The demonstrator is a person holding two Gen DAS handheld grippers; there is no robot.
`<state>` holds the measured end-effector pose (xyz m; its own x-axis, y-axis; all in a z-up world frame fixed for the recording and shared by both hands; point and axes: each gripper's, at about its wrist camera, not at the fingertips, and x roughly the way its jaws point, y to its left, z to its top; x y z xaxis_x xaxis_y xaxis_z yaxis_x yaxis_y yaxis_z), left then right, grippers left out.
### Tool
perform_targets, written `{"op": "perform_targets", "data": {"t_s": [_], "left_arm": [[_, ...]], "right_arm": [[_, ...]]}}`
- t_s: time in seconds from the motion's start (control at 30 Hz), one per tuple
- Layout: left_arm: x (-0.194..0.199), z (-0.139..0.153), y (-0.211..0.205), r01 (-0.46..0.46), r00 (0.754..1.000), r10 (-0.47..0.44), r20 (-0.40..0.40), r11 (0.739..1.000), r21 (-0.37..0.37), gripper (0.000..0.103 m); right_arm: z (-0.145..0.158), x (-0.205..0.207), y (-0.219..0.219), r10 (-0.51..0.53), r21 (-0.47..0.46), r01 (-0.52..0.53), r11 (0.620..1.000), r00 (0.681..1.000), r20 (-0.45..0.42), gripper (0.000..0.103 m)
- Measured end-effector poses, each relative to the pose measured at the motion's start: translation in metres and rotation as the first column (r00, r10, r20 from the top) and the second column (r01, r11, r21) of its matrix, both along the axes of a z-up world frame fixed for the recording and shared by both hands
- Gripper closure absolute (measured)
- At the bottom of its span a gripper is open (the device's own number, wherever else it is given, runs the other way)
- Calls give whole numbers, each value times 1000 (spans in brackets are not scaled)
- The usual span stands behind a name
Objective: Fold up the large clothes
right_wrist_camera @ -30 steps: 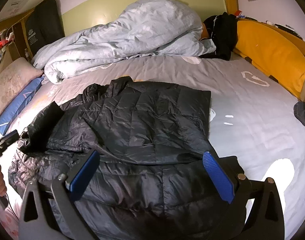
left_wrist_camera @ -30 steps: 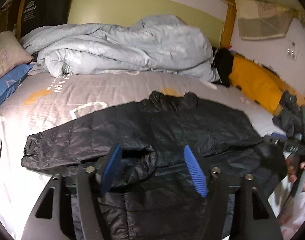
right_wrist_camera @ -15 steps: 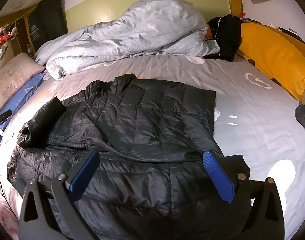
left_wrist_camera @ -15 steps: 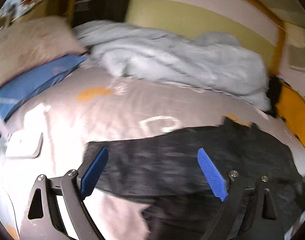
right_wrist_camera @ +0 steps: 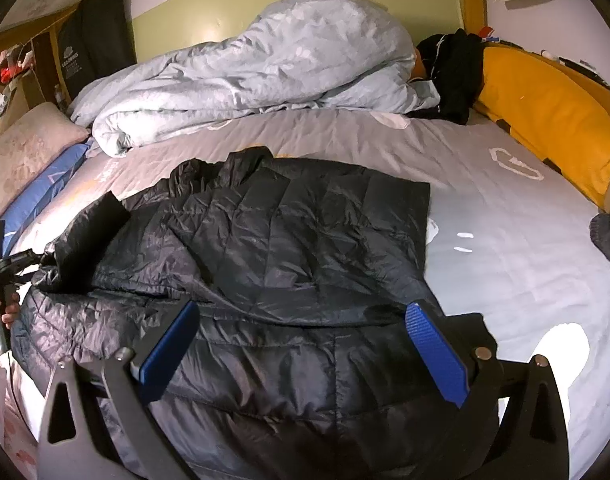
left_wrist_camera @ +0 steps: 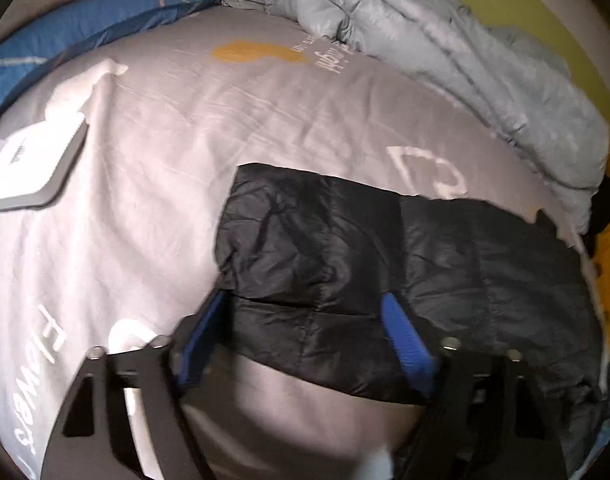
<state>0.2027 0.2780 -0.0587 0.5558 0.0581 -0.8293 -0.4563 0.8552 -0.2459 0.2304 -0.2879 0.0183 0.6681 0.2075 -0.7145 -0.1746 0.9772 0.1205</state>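
Observation:
A black quilted puffer jacket (right_wrist_camera: 297,248) lies spread on the grey bed sheet (right_wrist_camera: 505,256), its right side folded over the body. Its left sleeve (left_wrist_camera: 313,248) stretches out across the sheet. My left gripper (left_wrist_camera: 305,312) is open, low over the sleeve, its blue fingers either side of the sleeve near the cuff end. It also shows in the right wrist view (right_wrist_camera: 13,264) at the jacket's left edge. My right gripper (right_wrist_camera: 301,328) is open and empty, hovering over the jacket's lower hem.
A crumpled light grey duvet (right_wrist_camera: 265,68) lies at the back of the bed. Blue (left_wrist_camera: 85,24) and beige pillows (right_wrist_camera: 25,152) lie at the left, a yellow cushion (right_wrist_camera: 545,120) and dark clothes (right_wrist_camera: 449,68) at the right. A white flat device (left_wrist_camera: 29,168) lies on the sheet.
My left gripper has swung left and dropped down to the outstretched sleeve, its fingers now astride it. The right gripper has barely moved.

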Motion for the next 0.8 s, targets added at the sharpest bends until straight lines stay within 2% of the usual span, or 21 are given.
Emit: {"op": "perform_targets", "data": {"t_s": [0.07,0.17,0.27,0.33,0.4,0.47,0.53,0.6,0.67,0.8], "left_arm": [[-1,2,-5,-3,1000,4,-16,998,68,77],[-4,12,-8,2,1000,-4,31,997,75,91],[-11,37,-21,18,992,-32,123,994,109,93],[-18,61,-38,48,975,-75,209,990,132,93],[-29,91,-64,107,940,-154,305,980,166,93],[-38,116,-95,174,898,-241,369,963,207,93],[-45,138,-132,244,858,-331,394,936,254,93],[-46,154,-164,286,830,-388,401,913,292,93],[-46,167,-195,337,797,-428,427,901,274,93],[-27,173,-248,421,762,-478,437,878,227,93]], "right_arm": [[-1,0,0,-1,3,2,1000,1000,-4,0],[0,-1,0,-3,-3,3,1000,1000,3,0],[2,-2,0,-5,0,5,1000,1000,9,0],[4,-3,0,-5,2,5,1000,1000,14,0],[6,-5,0,-4,3,4,1000,1000,20,0],[8,-5,-1,-8,6,8,1000,1000,24,0],[12,-4,-3,-14,22,14,1000,1000,27,0],[17,-4,-6,-21,38,20,999,999,32,0],[23,-5,-10,-36,53,33,998,998,49,0],[35,-11,-18,-62,41,58,997,994,89,0]]}}
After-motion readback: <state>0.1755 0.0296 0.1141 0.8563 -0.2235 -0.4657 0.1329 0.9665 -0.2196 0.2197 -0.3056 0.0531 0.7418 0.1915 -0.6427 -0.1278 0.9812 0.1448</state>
